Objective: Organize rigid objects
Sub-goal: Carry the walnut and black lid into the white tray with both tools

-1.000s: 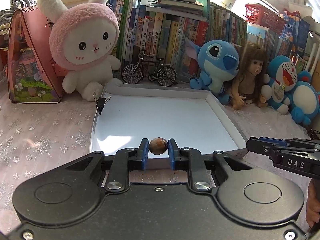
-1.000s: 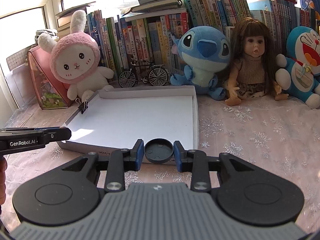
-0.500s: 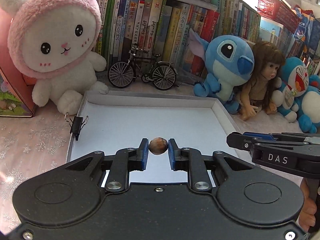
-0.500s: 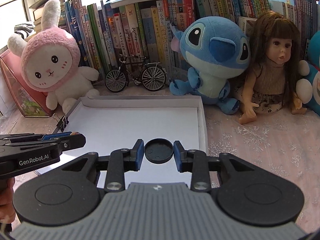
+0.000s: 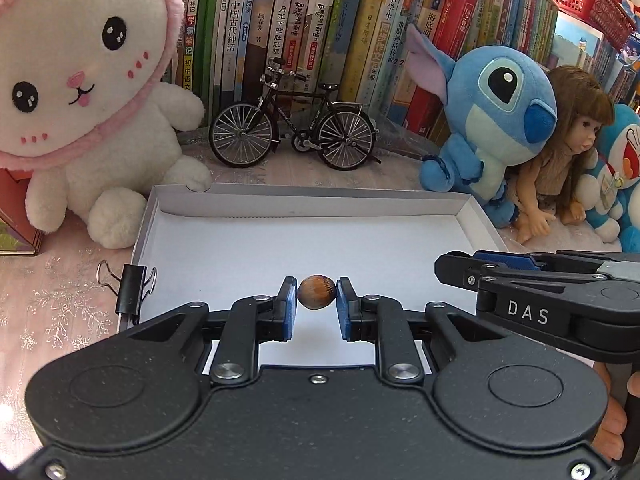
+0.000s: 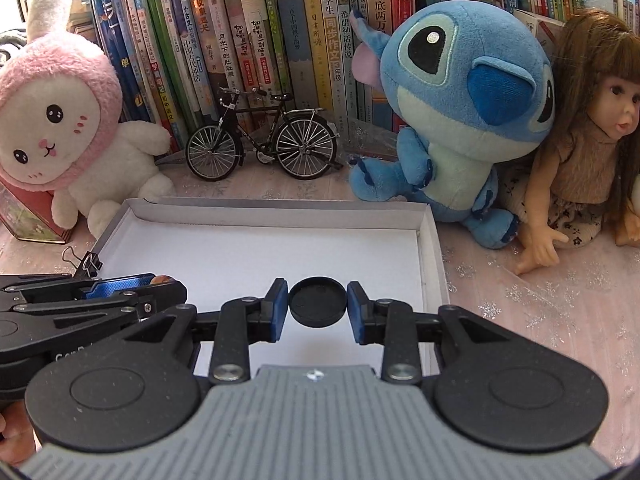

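Note:
My left gripper is shut on a small brown nut and holds it above the near part of a shallow white box lid. My right gripper is shut on a round black cap and holds it above the same white box lid, near its right side. The right gripper shows at the right in the left wrist view. The left gripper shows at the left in the right wrist view, with the nut just visible between its pads.
A black binder clip grips the lid's left rim. Behind the lid stand a model bicycle, a pink bunny plush, a blue plush, a doll and a row of books. The pink tablecloth surrounds the lid.
Both grippers have moved forward over the white lid, towards the toys and books, each still holding its object. The left and right grippers have come closer together.

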`<state>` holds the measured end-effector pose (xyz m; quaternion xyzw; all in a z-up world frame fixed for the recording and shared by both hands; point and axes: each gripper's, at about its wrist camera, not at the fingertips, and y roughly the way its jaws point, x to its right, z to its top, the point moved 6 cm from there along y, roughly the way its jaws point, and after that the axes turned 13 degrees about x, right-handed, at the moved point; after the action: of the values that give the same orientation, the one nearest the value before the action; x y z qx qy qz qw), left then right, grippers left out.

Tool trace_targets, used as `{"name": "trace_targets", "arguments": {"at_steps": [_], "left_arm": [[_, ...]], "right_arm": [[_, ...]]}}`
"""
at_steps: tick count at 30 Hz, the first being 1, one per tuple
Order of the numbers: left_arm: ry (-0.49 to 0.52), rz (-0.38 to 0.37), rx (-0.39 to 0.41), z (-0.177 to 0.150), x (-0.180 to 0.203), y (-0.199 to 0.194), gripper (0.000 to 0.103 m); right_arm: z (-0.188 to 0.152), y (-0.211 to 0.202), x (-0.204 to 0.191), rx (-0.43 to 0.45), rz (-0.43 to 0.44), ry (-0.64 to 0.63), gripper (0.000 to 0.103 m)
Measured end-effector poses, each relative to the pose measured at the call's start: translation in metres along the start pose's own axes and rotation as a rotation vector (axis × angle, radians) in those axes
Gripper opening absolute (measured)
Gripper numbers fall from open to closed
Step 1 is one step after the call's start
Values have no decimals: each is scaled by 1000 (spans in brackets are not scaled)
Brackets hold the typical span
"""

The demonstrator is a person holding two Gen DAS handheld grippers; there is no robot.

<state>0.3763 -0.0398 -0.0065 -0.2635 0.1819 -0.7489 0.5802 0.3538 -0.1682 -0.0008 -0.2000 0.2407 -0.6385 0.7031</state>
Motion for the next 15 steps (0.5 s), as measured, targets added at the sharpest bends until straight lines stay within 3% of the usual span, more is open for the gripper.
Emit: {"name": "trace_targets", "arguments": {"at_steps": [15], "left_arm": [[36,65,-11,-12,-5,29,20]], "right_arm": [[-9,28,10,2,-32,7,38]]}}
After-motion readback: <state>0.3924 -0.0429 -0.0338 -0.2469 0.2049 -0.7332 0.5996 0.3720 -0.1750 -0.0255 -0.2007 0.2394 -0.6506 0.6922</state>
